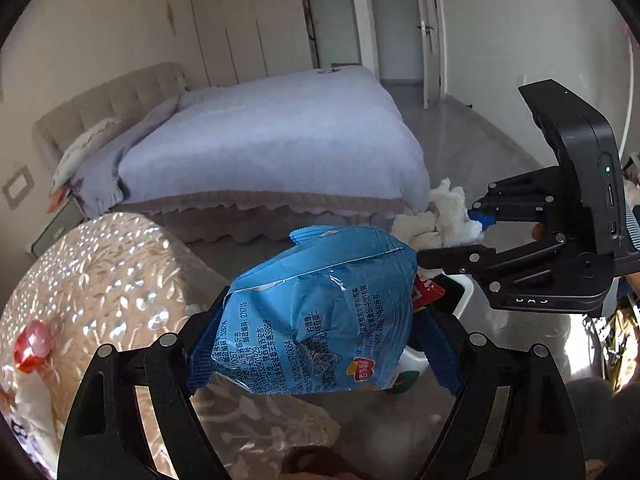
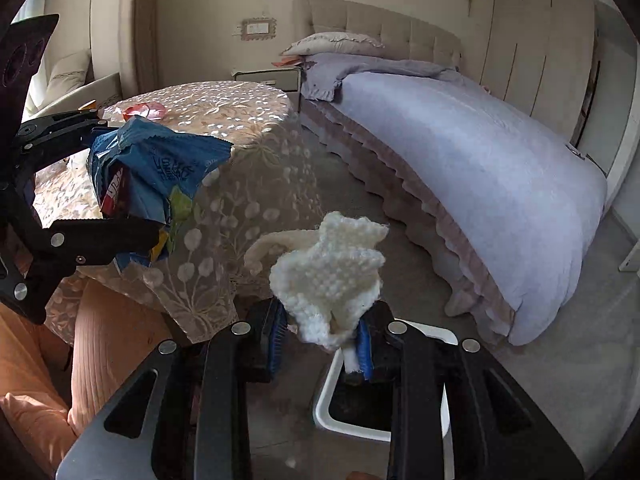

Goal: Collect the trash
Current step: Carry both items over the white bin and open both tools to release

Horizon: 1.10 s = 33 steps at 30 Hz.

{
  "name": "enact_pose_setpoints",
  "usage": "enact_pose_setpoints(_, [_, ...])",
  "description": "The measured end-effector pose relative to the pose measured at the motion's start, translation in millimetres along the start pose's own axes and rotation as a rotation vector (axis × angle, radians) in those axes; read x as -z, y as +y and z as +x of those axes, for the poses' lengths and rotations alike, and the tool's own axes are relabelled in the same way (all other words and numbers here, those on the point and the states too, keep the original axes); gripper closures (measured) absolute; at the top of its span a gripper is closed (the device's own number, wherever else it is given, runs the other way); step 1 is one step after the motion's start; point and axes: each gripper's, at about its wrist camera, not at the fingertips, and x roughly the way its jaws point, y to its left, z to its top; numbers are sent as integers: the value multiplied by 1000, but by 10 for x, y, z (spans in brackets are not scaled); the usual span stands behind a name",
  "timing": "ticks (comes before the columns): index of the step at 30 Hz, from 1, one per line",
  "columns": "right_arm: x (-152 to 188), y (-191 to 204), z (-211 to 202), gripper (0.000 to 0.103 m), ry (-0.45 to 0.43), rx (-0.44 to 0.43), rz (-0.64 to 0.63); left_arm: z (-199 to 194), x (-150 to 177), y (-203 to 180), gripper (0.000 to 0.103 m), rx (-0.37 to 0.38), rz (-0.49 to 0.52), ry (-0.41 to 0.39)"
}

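My left gripper [image 1: 320, 354] is shut on a crumpled blue snack bag [image 1: 320, 320], held in the air beside the table. The bag also shows in the right wrist view [image 2: 160, 172], with the left gripper [image 2: 120, 176] around it. My right gripper [image 2: 322, 344] is shut on a crumpled white tissue [image 2: 332, 280], held above a white trash bin [image 2: 324, 400] on the floor. In the left wrist view the right gripper [image 1: 460, 236] holds the tissue [image 1: 436, 216] at right, and the bin [image 1: 464, 292] shows partly behind the bag.
A round table with a floral lace cloth [image 2: 224, 120] stands at left, with a red wrapper [image 1: 32, 344] on it. A bed with a lilac cover [image 1: 272, 136] fills the room's middle. An orange chair [image 2: 100, 360] stands by the table.
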Motion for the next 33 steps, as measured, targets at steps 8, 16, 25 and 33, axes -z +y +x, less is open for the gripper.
enact_pose_setpoints(8, [625, -591, 489, 72, 158, 33, 29, 1066, -82, -530, 20, 217, 247, 45])
enact_pose_setpoints(16, [1000, -914, 938, 71, 244, 64, 42, 1875, -58, -643, 17, 329, 306, 134])
enact_pose_setpoints(25, [1064, -1038, 981, 4, 286, 78, 24, 2084, -13, -731, 4, 331, 331, 186])
enact_pose_setpoints(33, [817, -872, 756, 4, 226, 88, -14, 1691, -170, -599, 4, 315, 286, 97])
